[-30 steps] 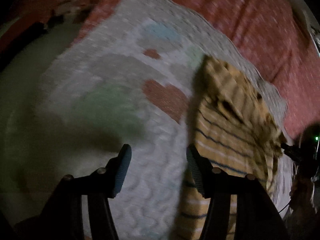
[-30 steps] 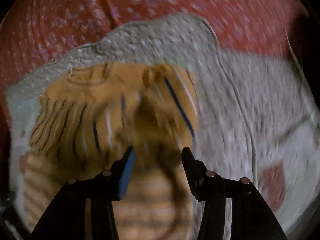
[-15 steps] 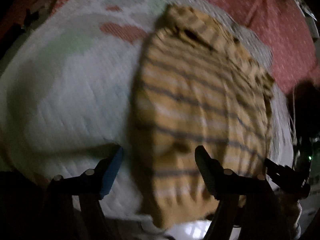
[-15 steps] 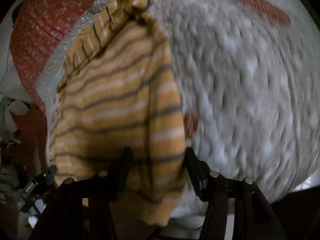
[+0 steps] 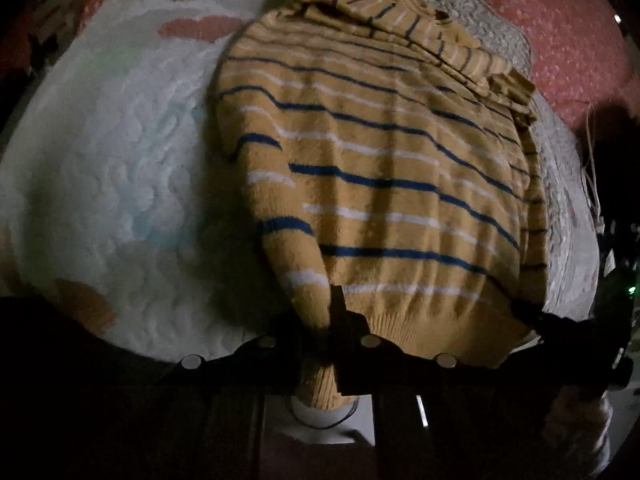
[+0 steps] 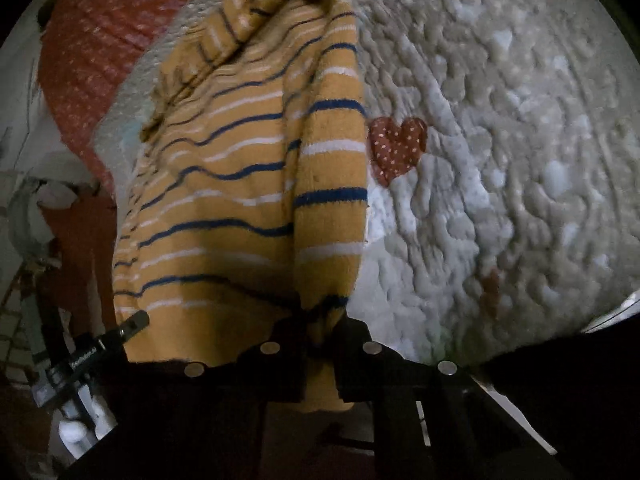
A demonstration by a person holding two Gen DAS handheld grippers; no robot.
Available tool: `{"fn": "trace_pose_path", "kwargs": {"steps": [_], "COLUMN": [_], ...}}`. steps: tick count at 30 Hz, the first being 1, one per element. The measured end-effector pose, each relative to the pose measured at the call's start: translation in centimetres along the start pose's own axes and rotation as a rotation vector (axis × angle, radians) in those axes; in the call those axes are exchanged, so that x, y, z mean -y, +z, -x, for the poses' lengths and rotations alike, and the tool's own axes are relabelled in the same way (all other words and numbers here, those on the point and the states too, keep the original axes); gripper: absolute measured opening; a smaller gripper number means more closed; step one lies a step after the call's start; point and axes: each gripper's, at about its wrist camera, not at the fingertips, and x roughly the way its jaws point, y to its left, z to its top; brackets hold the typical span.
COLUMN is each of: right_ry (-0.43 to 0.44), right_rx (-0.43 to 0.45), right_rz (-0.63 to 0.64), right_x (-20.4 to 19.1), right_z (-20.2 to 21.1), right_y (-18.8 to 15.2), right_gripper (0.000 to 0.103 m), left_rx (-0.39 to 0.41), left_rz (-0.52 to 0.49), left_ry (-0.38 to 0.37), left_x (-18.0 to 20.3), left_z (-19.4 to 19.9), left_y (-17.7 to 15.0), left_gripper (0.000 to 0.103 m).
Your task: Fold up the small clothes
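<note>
A small mustard-yellow sweater [image 5: 384,184] with navy and white stripes lies on a white quilted blanket [image 5: 120,168], its hem at the near edge and its sleeves folded in at the far end. My left gripper [image 5: 324,320] is shut on the sweater's hem at its left corner. My right gripper [image 6: 320,328] is shut on the sweater [image 6: 224,184] at the hem's other corner. The right gripper also shows at the right in the left wrist view [image 5: 532,316], and the left one at the lower left in the right wrist view [image 6: 128,328].
The quilt [image 6: 500,160] carries a red dotted heart patch [image 6: 396,148] right beside the sweater. A red dotted bedspread [image 5: 560,32] lies beyond the quilt. The bed's near edge runs just under both grippers, with dark floor and clutter [image 6: 44,320] below.
Both grippers dropped back to the sweater's near hem and closed on its two corners; a second ago they were open, the left over the bare quilt.
</note>
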Motion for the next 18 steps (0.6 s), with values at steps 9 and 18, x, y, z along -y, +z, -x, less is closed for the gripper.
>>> {"fn": "trace_pose_path", "kwargs": {"steps": [9, 18], "right_ry": [-0.05, -0.077], "right_rx": [-0.104, 0.093], "right_rz": [0.015, 0.073], "right_x": [1.4, 1.0], "right_z": [2.1, 7.8], "right_y": [-4.0, 1.9], "right_gripper": [0.015, 0.034], "left_rx": [-0.061, 0.003], "left_rz": [-0.028, 0.029], "left_ry": [0.011, -0.205], "left_x": [0.3, -3.3], "left_z": [2.2, 5.7], "left_y": [-4.6, -3.5], "left_gripper": [0.01, 0.013]}}
